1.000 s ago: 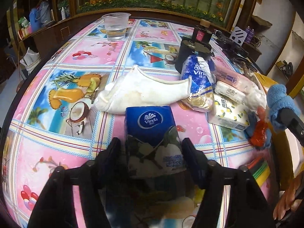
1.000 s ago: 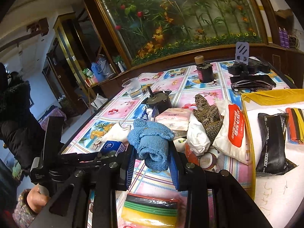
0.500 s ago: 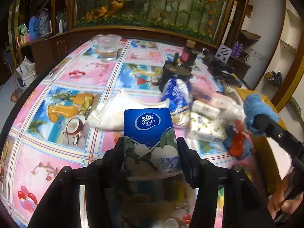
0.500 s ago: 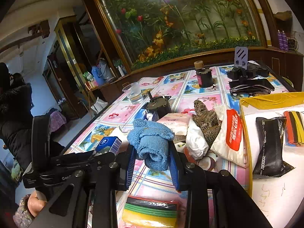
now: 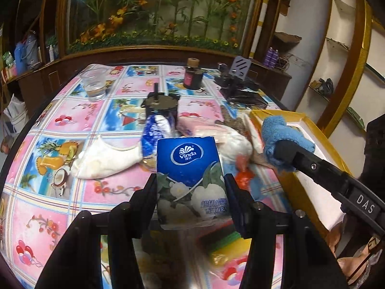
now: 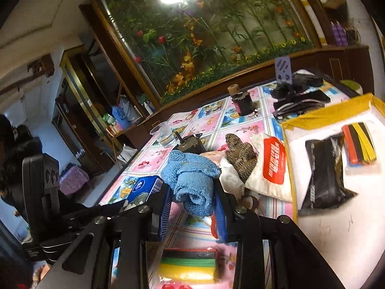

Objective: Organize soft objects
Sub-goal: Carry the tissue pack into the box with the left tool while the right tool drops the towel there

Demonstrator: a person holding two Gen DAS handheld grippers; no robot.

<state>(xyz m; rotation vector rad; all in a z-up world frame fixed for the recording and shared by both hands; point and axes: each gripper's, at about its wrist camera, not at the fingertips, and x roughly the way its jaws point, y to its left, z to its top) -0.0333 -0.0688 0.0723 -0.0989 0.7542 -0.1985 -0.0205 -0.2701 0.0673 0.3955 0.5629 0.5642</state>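
Now left tool pinches the tissue pack, right tool the blue cloth; box seemingly part-filled, bench pile remains.

Two wrist cameras, each looking forward along its own gripper.
The left view looks down steeply and close on the desk; the right view looks flatter (slightly rolled). Both share the blue towel and the flower mural.

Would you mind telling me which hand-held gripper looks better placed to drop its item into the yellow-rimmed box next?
Right: its hand-held gripper holds the blue towel at the box's rim.
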